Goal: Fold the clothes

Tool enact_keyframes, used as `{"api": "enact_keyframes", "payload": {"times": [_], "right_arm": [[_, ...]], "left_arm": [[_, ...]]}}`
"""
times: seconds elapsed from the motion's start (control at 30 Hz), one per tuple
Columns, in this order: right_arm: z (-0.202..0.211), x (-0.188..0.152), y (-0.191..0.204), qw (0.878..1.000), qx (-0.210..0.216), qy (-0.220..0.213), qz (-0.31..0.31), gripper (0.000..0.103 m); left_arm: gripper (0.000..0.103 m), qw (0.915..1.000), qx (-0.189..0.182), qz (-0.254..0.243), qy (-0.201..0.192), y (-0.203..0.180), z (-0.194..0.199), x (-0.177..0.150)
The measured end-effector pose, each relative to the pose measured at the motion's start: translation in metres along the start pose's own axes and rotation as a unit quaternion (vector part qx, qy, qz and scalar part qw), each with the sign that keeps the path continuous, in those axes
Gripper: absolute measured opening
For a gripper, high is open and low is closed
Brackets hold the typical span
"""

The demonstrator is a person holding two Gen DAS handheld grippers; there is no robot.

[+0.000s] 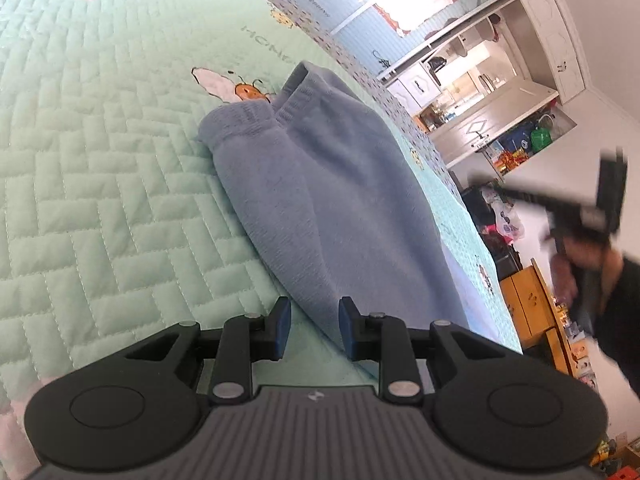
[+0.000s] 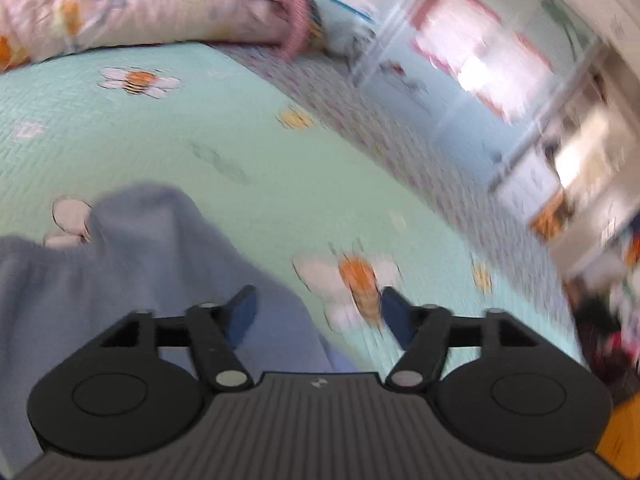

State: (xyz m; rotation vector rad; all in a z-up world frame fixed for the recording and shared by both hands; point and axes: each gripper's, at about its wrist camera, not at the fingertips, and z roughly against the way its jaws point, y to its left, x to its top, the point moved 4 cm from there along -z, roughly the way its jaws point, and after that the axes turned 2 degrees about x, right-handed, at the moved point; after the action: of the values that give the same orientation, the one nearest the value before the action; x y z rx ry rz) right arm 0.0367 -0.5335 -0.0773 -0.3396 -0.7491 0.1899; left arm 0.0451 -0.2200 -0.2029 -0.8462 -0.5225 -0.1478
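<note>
Two grippers in play, both empty.

Left gripper (image 1: 312,330): jaws parted by a narrow gap, nothing pinched. Blue garment (image 1: 320,184) directly ahead of the tips, near edge showing through the gap, not touching the pads as far as visible. Folded into a long strip running away from the gripper, ribbed cuffs (image 1: 280,108) at the far end. Lying flat on mint quilted bedspread (image 1: 100,160). Bee print (image 1: 244,90) just beyond the cuffs, partly covered. Far right of the gripper: person's hand (image 1: 576,264) in a dark sleeve, blurred, carrying the right gripper (image 1: 600,204) off the bed edge. Cabinets (image 1: 480,112) well beyond.

Right gripper (image 2: 318,312): jaws spread wide, nothing between. Frame motion-blurred. Same garment below and ahead of the left finger (image 2: 244,310), loose. Large bee print (image 2: 356,280) just ahead between the fingers. Floral pillow (image 2: 140,4) far ahead at top of bed.
</note>
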Motion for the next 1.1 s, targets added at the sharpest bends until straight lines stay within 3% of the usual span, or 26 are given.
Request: {"api": "enact_keyframes", "payload": {"times": [0.07,0.13,0.2,0.3,0.4,0.43,0.47,0.5,0.53,0.6,0.67,0.7,0.77,0.9,0.97,1.1], "right_arm": [[0.005,-0.028,-0.011,0.997,0.028,0.045,-0.062,0.071],[0.028,-0.046,0.007,0.99,0.077,0.026,-0.112,0.071],[0.058,-0.062,0.043,0.988,0.097,-0.013,-0.118,0.07],[0.093,-0.101,0.093,0.982,0.133,-0.005,-0.136,0.071],[0.12,-0.15,0.111,0.954,0.182,0.035,-0.237,0.07],[0.126,-0.17,0.104,0.936,0.184,0.046,-0.296,0.071],[0.131,-0.196,0.089,0.908,0.174,0.058,-0.378,0.071],[0.133,-0.228,0.073,0.864,0.164,0.067,-0.471,0.071],[0.135,-0.26,0.057,0.81,0.156,0.073,-0.561,0.071],[0.139,-0.32,0.03,0.683,0.145,0.064,-0.713,0.071],[0.142,-0.356,0.014,0.595,0.144,0.013,-0.791,0.071],[0.142,-0.368,0.007,0.566,0.137,-0.007,-0.813,0.071],[0.139,-0.382,-0.004,0.531,0.133,-0.042,-0.836,0.071],[0.13,-0.396,-0.023,0.478,0.121,-0.089,-0.865,0.071],[0.128,-0.402,-0.032,0.462,0.117,-0.101,-0.873,0.071],[0.121,-0.406,-0.047,0.454,0.112,-0.126,-0.875,0.071]], "left_arm": [[0.027,0.9998,0.011,0.01,-0.017,0.004,0.002,0.002],[0.027,0.9987,0.025,0.027,-0.036,0.011,0.005,0.006],[0.026,0.9973,0.032,0.05,-0.042,0.02,0.006,0.01],[0.026,0.9962,0.036,0.069,-0.041,0.027,0.004,0.019],[0.027,0.9935,0.047,0.096,-0.039,0.032,0.0,0.034],[0.027,0.9925,0.046,0.109,-0.03,0.034,-0.005,0.039],[0.027,0.9911,0.046,0.123,-0.022,0.037,-0.011,0.044],[0.027,0.9895,0.045,0.137,-0.013,0.039,-0.017,0.049],[0.028,0.9878,0.045,0.149,-0.005,0.041,-0.022,0.054],[0.032,0.9869,0.049,0.153,0.0,0.037,-0.031,0.063],[0.037,0.9862,0.055,0.156,0.004,0.033,-0.039,0.07],[0.039,0.9855,0.055,0.161,0.003,0.031,-0.04,0.072],[0.041,0.9843,0.057,0.167,-0.001,0.027,-0.036,0.071],[0.043,0.9835,0.047,0.174,-0.02,0.016,-0.017,0.061],[0.05,0.9851,0.049,0.162,-0.032,0.012,-0.01,0.057],[0.051,0.9851,0.07,0.156,-0.018,0.012,-0.021,0.06]]}}
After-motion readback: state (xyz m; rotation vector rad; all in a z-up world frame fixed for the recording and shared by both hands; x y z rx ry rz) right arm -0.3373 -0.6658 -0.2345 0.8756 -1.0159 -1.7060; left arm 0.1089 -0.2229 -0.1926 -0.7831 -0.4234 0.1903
